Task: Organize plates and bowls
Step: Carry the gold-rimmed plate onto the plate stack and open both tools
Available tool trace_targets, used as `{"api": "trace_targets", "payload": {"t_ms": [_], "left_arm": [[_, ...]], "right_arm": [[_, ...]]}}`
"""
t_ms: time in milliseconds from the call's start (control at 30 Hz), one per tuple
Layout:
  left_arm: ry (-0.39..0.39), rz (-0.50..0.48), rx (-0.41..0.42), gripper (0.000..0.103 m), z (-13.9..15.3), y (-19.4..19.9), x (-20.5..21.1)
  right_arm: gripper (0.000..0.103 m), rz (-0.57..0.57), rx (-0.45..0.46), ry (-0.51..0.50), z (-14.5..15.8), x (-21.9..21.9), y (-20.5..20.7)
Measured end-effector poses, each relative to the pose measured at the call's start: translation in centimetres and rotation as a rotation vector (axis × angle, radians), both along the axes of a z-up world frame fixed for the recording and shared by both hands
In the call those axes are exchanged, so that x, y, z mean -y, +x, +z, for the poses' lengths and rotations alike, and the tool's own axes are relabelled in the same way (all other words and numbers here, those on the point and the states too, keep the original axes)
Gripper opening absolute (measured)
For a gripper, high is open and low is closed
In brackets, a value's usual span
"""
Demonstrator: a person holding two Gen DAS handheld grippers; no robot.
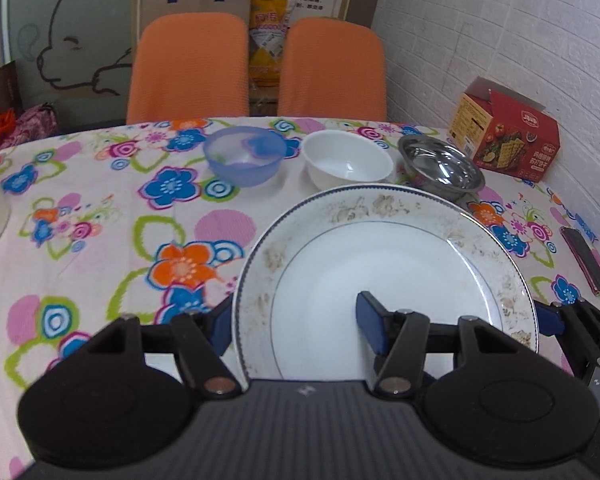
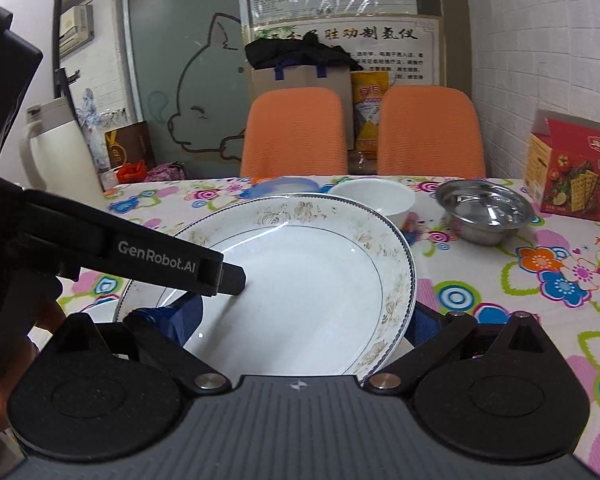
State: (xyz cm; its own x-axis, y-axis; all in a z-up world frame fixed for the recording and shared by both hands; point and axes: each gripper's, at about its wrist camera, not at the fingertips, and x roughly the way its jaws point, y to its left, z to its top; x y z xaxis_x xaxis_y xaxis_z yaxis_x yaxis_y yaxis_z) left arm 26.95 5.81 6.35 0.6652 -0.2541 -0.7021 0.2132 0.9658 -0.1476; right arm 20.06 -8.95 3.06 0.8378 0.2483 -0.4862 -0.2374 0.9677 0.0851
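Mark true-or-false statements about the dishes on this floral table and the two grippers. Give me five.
1. Three bowls stand beyond the plate: a blue bowl, a white bowl and a steel bowl. True.
2. The steel bowl sits between the other two. False: the white bowl is in the middle.
3. A red box stands by the wall, beside the steel bowl. True.
4. The chairs behind the table are green. False: they are orange.
5. The left gripper and the right gripper each have one finger over the plate's face. True.
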Motion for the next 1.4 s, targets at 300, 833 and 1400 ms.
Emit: {"api": "trace_targets", "payload": {"t_ms": [300, 833, 1400], "left_arm": [[0.034, 0.196, -0.048, 0.058, -2.4, -5.2, -9.1], [-0.034, 0.204, -0.062, 0.057, -5.3, -6.7, -11.5], [-0.028, 0.222, 0.020, 0.080, -3.5, -7.1, -11.7]], "right_arm": [[0.090, 0.187, -0.076, 0.022, -2.2, -7.8, -2.0], [0.090, 0.223, -0.109, -0.029, -4.3, -9.4, -2.6], [0.088, 0.176, -0.036, -0.119, -4.0, -10.0, -3.1]]}}
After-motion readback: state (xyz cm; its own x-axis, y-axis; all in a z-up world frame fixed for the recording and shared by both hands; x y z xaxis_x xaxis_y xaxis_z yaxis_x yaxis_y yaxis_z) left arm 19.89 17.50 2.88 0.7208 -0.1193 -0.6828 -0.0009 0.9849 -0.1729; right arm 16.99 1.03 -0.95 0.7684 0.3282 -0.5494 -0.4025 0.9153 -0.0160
